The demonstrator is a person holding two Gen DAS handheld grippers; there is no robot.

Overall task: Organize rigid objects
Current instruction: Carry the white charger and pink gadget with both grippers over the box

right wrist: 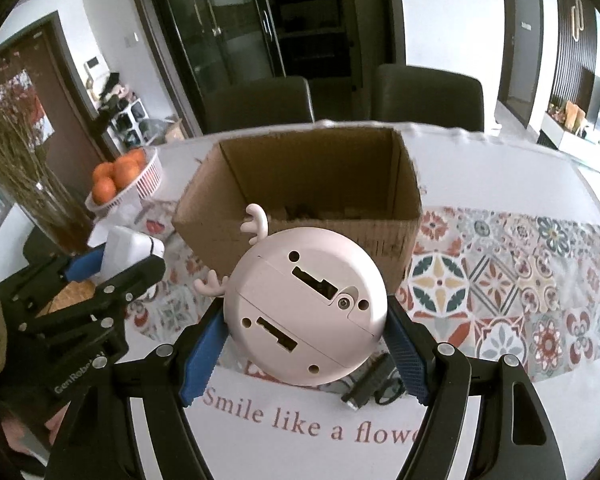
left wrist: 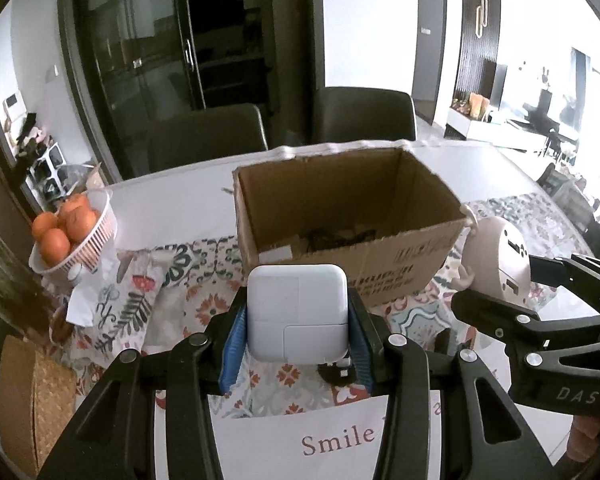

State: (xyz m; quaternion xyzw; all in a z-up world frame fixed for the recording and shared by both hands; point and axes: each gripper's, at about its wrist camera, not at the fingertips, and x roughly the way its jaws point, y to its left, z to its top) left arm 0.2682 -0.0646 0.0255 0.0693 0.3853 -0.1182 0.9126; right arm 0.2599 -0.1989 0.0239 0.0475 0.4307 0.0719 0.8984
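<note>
Two grippers each hold one thing above the desk (right wrist: 500, 168). The jaws of the left gripper (left wrist: 298, 316) stand narrow and press their blue ribbed pads on both sides of a white charger (left wrist: 298, 312), a smooth square block with rounded corners; its broad flat face looks toward the camera and its long side runs up between the jaws. The jaws of the right gripper (right wrist: 306, 320) stand much wider and clamp a pink round toy (right wrist: 306, 308), made of smooth plastic. Its flat underside, with two slots, a screw and small holes, faces the camera, and its two small antlers (right wrist: 254, 220) point away to the upper left.

Just beyond both pairs of jaws stands an open cardboard box (left wrist: 340, 216) of plain brown board, upright, with some dark things on its bottom that I cannot identify. Below the right jaws a small dark object (right wrist: 370, 390) lies on a white sheet with printed letters (right wrist: 300, 420). Under the box a patterned cloth (right wrist: 500, 280) covers the desk. Far to the left of the left jaws, a white slatted basket (left wrist: 100, 236) holds oranges (left wrist: 66, 224). Behind the desk stand two dark chairs (left wrist: 364, 114).
</note>
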